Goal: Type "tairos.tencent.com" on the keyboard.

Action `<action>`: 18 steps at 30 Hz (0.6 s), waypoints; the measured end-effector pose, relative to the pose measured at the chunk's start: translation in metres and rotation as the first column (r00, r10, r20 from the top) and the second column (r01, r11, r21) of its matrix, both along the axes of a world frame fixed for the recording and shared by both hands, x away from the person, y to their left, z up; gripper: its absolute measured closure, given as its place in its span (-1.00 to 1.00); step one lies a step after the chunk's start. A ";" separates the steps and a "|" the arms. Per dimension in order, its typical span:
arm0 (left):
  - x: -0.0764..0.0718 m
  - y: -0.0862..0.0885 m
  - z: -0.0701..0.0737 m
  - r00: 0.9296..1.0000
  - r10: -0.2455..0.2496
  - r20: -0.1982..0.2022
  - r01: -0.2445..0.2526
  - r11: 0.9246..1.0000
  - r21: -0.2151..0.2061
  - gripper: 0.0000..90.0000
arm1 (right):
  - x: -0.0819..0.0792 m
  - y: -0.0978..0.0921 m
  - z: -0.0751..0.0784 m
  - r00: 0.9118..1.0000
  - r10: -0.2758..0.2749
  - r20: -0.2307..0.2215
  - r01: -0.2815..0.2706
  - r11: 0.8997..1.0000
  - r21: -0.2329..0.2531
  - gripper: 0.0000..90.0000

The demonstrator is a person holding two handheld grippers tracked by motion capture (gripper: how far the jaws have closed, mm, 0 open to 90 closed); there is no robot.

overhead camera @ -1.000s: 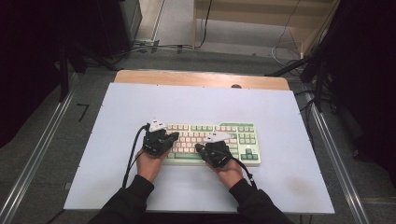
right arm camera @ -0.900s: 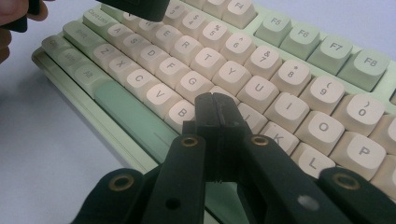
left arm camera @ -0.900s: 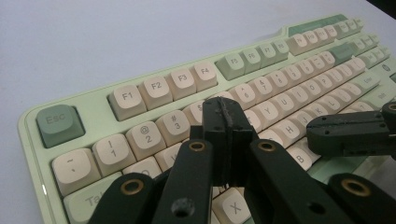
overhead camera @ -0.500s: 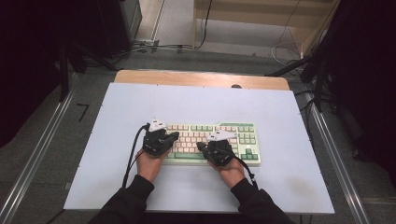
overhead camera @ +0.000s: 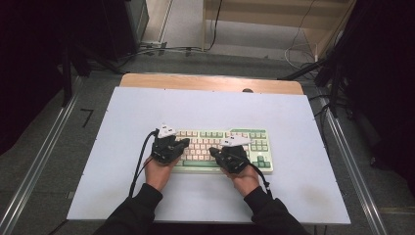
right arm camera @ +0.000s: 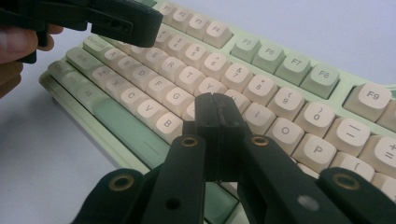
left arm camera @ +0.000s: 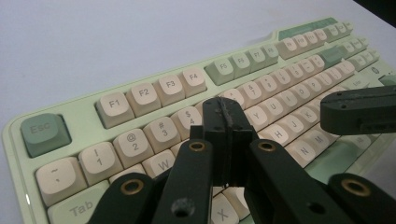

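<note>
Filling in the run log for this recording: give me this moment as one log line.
scene: keyboard on white table | left gripper: shut, over left keys | right gripper: shut, over right-middle keys | held: nothing

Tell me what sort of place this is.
Probably a lab or recording workspace: a white table with a keyboard stands between metal rails, with loose cables on the floor behind.
</note>
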State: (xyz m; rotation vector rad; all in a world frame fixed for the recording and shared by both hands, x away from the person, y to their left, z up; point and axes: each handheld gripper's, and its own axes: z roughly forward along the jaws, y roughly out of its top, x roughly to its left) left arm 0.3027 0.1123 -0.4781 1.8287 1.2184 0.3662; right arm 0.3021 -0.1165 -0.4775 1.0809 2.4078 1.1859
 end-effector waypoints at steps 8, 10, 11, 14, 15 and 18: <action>0.001 -0.004 -0.001 1.000 -0.005 -0.002 0.005 1.000 -0.002 1.00 | 0.002 -0.005 0.000 1.000 -0.013 0.001 0.013 1.000 0.001 0.94; 0.002 -0.005 -0.001 1.000 -0.010 -0.004 0.010 1.000 0.000 1.00 | 0.002 -0.005 0.000 1.000 -0.017 0.001 0.017 1.000 0.000 0.94; 0.002 -0.006 -0.001 1.000 -0.014 -0.004 0.014 1.000 0.000 1.00 | 0.002 -0.006 0.000 1.000 -0.018 0.002 0.018 1.000 0.000 0.94; 0.003 -0.010 -0.001 1.000 -0.023 -0.003 0.023 1.000 0.006 1.00 | 0.003 -0.007 0.000 1.000 -0.024 0.003 0.024 1.000 -0.007 0.94; 0.003 -0.011 -0.001 1.000 -0.024 -0.003 0.024 1.000 0.005 1.00 | 0.003 -0.007 0.000 1.000 -0.025 0.004 0.025 1.000 -0.007 0.94; 0.005 -0.016 -0.002 0.999 -0.032 -0.004 0.032 0.999 0.008 1.00 | 0.003 -0.008 0.000 1.000 -0.029 0.005 0.029 1.000 -0.003 0.94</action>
